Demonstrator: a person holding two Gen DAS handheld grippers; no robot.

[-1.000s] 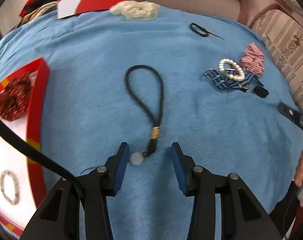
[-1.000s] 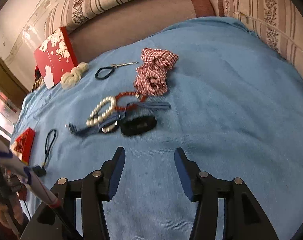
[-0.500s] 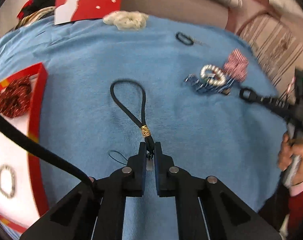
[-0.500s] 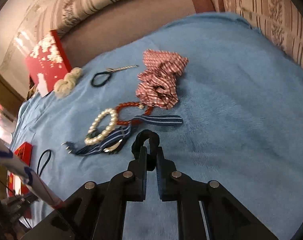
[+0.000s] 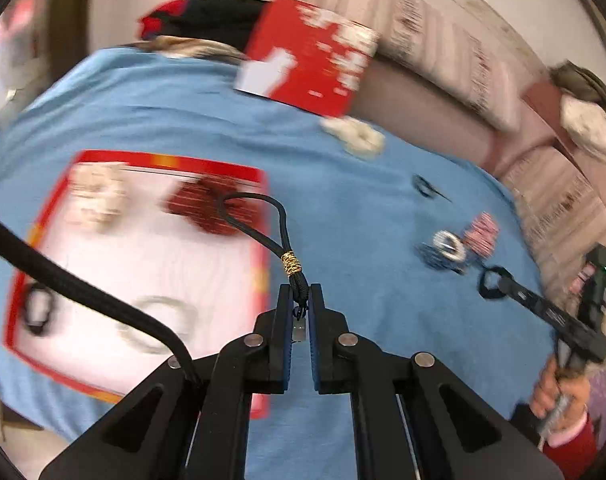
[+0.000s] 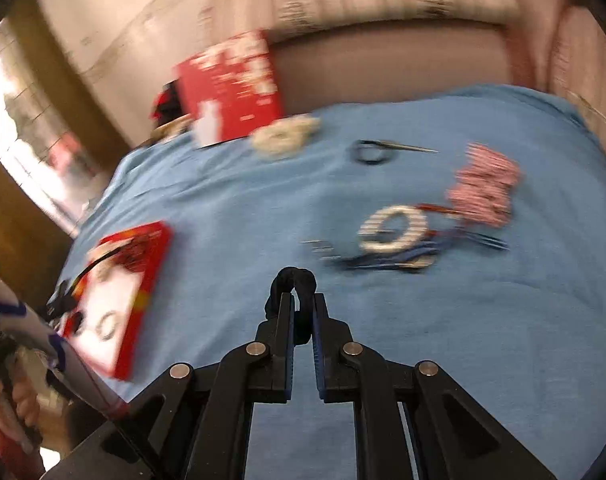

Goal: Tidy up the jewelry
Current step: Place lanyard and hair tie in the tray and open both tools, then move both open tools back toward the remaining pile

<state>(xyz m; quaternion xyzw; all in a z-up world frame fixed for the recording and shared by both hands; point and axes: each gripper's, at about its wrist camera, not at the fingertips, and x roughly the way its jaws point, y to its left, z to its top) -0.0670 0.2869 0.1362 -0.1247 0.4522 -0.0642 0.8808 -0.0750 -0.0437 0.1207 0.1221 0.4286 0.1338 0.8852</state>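
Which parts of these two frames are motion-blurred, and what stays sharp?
Left wrist view: the red tray and its contents smear, but the left tongs and black cord are crisp. Right wrist view: the pearl bracelet streaks; the right tongs and black hair tie stay sharp.

Both views: heavy motion blur across the background; red box lid and striped cushions smeared. Left tongs and right tongs stay sharp. Strong barrel distortion, black vignette at corners. Soft, even daylight; blown-out glare at 9 o'clock in the right wrist view, from a window. Shadows faint on the blue cloth.
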